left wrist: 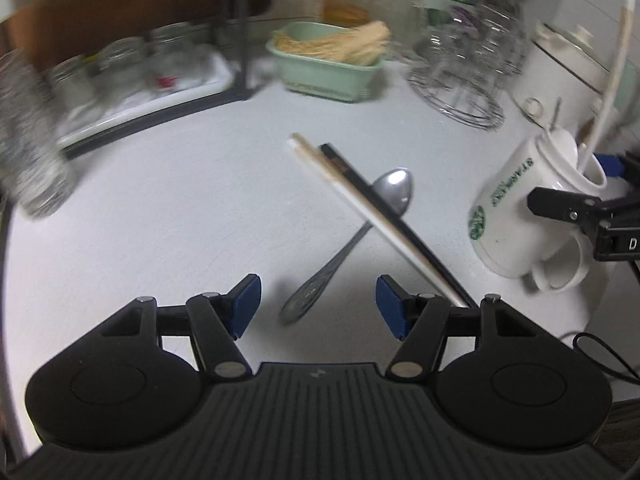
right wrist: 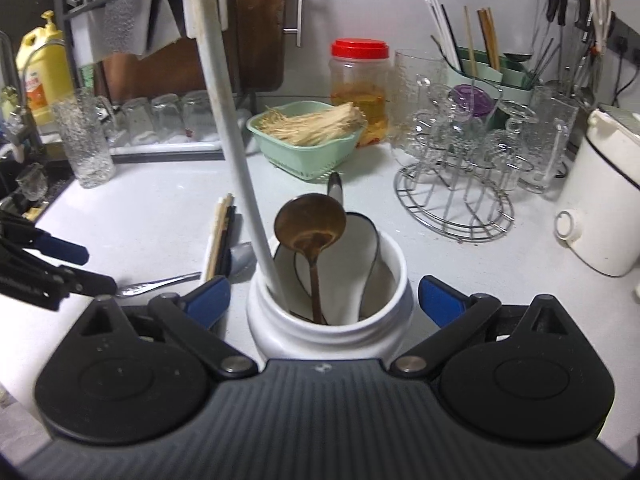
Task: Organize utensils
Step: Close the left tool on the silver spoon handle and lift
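Left gripper (left wrist: 318, 306) released above metal spoon (left wrist: 352, 236), chopsticks (left wrist: 372, 220) on tabletop (left wrist: 180, 208); right gripper (right wrist: 324, 300) released, straddling mug (right wrist: 328, 328).

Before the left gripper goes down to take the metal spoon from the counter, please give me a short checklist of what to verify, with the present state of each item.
1. Left gripper open, nothing between its pads: ok.
2. Metal spoon handle lies in line with the gap between the fingers: ok.
3. Spoon free to lift: not ok; the chopsticks lie crossed over it and may slide when it comes up.
4. Right gripper clear of the pick: ok; it is open on either side of the white mug, without pressing it.
5. Room in the mug for one more utensil: cannot tell; it already holds a brown ladle and a long white utensil.
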Motion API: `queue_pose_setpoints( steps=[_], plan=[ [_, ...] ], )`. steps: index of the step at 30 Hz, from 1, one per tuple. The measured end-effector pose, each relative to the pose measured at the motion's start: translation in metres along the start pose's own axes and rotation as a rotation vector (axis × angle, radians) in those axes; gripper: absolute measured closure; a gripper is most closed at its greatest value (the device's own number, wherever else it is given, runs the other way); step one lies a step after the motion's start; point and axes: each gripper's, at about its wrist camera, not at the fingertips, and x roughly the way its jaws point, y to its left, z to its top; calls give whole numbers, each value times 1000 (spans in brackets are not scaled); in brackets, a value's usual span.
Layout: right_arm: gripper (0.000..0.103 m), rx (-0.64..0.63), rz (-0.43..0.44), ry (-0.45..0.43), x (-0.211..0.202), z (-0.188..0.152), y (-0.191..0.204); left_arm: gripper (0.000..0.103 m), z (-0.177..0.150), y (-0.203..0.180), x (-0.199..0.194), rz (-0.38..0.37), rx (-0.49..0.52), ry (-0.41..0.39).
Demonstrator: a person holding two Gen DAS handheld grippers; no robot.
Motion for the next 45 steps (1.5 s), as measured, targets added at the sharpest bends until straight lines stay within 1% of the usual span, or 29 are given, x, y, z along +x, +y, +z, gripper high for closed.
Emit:
queue_pose_setpoints(
  steps=[2, 5, 7, 11, 12, 14, 20, 22, 25, 27, 31, 35, 36, 40, 45],
  plan=[
    [2, 1, -19, 9, 0, 1, 2, 35, 6, -1, 9, -53, 35, -7],
    [3, -7, -51, 20, 1, 3, 5, 38, 19, -8, 25, -109, 117, -21],
    [7, -10, -63, 29, 2, 4, 7, 39, 28, -14, 36, -147, 177, -26],
    [8, -19, -89, 45, 4, 4, 10, 39, 46, -23, 56, -191, 287, -38],
    [11, -20, -90, 50, 4, 4, 10, 39, 50, -26, 60, -201, 316, -40],
    [13, -17, -92, 57, 5, 3, 11, 39, 58, -30, 68, -217, 359, -37],
    [13, -14, -109, 68, 10, 4, 13, 40, 73, -42, 86, -233, 476, -31],
    [13, -7, -112, 69, 11, 4, 13, 46, 75, -46, 92, -226, 502, -19],
    [12, 1, -115, 71, 14, 4, 13, 52, 77, -53, 97, -218, 553, 10],
    [12, 12, -115, 72, 14, 5, 11, 54, 78, -56, 100, -204, 583, 30],
    [12, 17, -121, 74, 16, 5, 12, 55, 81, -55, 106, -218, 593, 95],
    [12, 20, -124, 75, 17, 4, 12, 60, 85, -54, 109, -235, 581, 132],
    [12, 17, -123, 74, 17, 4, 12, 61, 85, -54, 109, -234, 580, 137],
    [12, 16, -120, 76, 17, 4, 12, 61, 86, -57, 109, -222, 578, 141],
    [11, 4, -117, 89, 19, 5, 12, 61, 90, -60, 96, -207, 541, 108]
  ],
)
